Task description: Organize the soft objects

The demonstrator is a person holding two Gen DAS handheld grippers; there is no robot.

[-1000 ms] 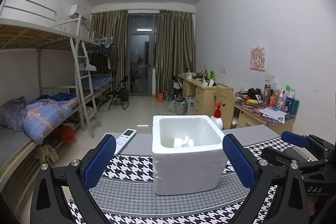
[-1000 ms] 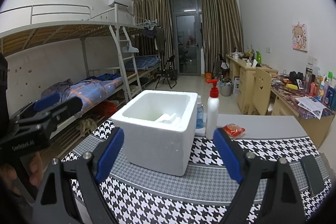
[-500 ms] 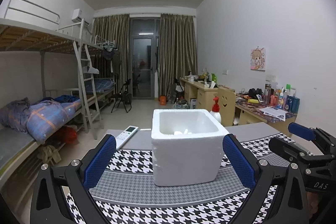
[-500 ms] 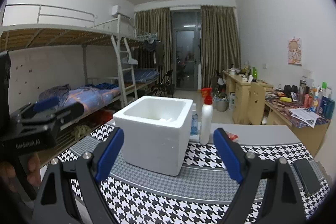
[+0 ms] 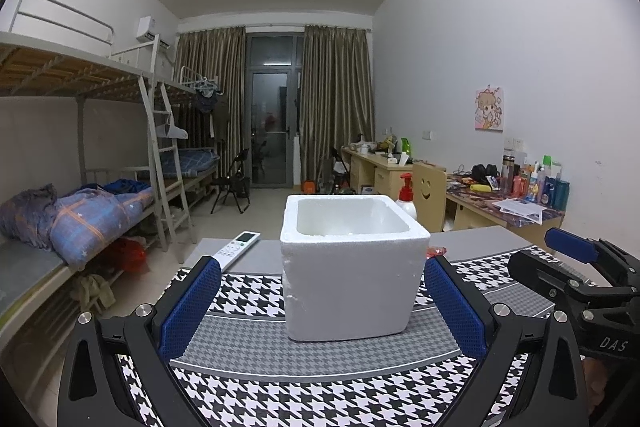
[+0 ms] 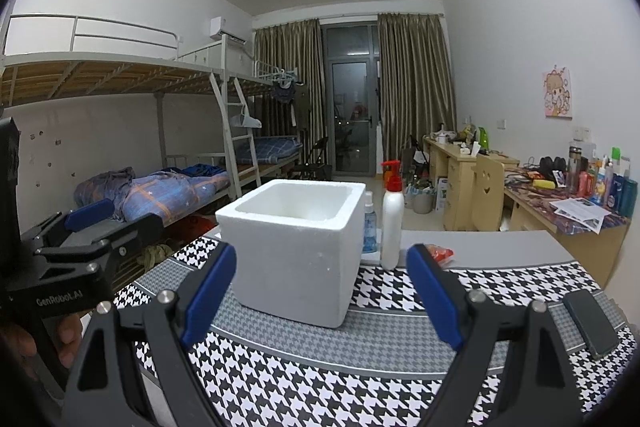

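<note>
A white foam box (image 5: 352, 279) (image 6: 292, 259) stands open-topped on the houndstooth mat (image 5: 320, 395) (image 6: 320, 379). Its front wall hides the bottom inside. My left gripper (image 5: 322, 307) is open and empty, low over the mat just short of the box, with the fingers wider apart than the box. My right gripper (image 6: 320, 291) is also open and empty, facing the box's right front corner. Each gripper shows in the other's view, the right gripper (image 5: 572, 267) at the right and the left gripper (image 6: 80, 239) at the left. A small orange-red packet (image 5: 436, 251) (image 6: 440, 253) lies behind the box.
A white pump bottle (image 6: 392, 223) with a red top and a blue spray bottle (image 6: 370, 223) stand right behind the box. A remote control (image 5: 240, 249) lies at the table's far left. A dark phone (image 6: 590, 321) lies on the mat's right. Bunk beds and desks are beyond.
Both grippers have sunk lower and levelled out toward the table. The white pieces seen inside the box earlier are now hidden by its wall. The box has not moved.
</note>
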